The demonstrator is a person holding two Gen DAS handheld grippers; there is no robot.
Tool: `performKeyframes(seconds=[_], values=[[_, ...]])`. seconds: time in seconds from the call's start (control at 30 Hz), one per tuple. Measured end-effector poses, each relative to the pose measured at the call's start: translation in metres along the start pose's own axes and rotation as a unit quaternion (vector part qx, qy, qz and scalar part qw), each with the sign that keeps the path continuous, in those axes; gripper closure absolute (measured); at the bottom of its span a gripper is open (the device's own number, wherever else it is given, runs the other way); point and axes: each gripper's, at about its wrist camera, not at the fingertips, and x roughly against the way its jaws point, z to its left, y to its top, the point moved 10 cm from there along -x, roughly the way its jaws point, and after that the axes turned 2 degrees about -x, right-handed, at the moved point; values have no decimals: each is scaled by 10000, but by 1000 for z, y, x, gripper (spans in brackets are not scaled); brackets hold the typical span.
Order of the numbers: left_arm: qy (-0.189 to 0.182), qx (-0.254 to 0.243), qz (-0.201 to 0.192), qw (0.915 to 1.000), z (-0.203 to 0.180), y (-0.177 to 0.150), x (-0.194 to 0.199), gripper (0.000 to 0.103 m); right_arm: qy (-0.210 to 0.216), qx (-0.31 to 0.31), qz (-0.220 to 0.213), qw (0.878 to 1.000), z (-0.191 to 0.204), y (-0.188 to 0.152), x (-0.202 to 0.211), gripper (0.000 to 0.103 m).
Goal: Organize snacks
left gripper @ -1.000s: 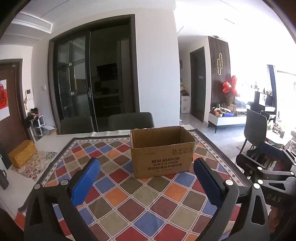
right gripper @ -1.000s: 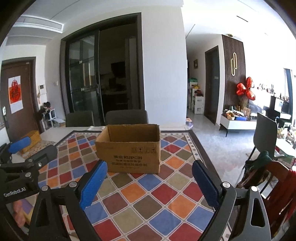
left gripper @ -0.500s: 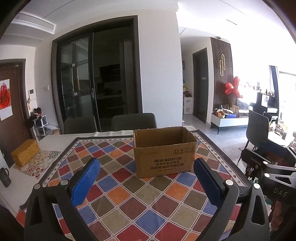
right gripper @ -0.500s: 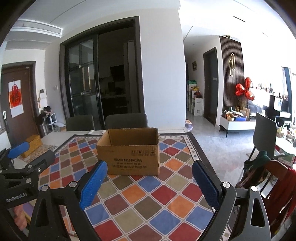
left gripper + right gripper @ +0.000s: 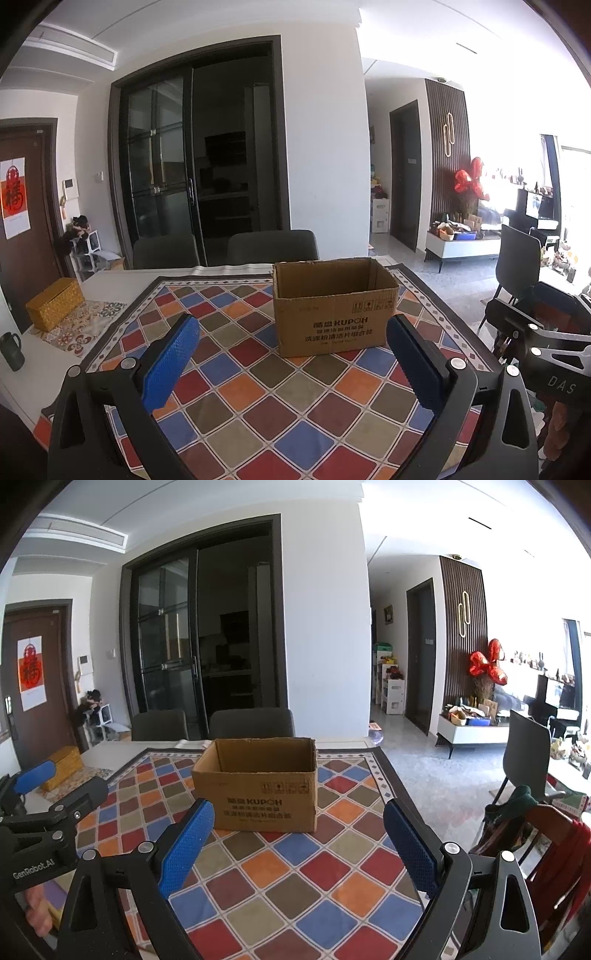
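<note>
An open brown cardboard box (image 5: pixel 334 306) printed KUPOH stands on the chequered tablecloth (image 5: pixel 288 406); it also shows in the right wrist view (image 5: pixel 258 786). Its inside is hidden from here. No snacks are in view. My left gripper (image 5: pixel 291 360) is open and empty, held above the cloth in front of the box. My right gripper (image 5: pixel 295 840) is open and empty, also in front of the box. The left gripper's body shows at the left of the right wrist view (image 5: pixel 44 812).
Two dark chairs (image 5: pixel 271 245) stand behind the table. A yellow woven box (image 5: pixel 55 308) and a dark mug (image 5: pixel 11 350) sit at the table's left. Another chair (image 5: pixel 528 753) and a red bag (image 5: pixel 554 856) are at the right.
Both grippers have drawn back and tilted up a little; the box sits slightly lower and further in both views. Both stay open and empty.
</note>
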Motion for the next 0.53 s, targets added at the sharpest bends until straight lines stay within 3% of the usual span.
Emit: performKeyframes(seconds=[0.53], values=[[51,63,57,10000,1,-2,-1,0,-17,13,15,10000,-1,-1,0,9]])
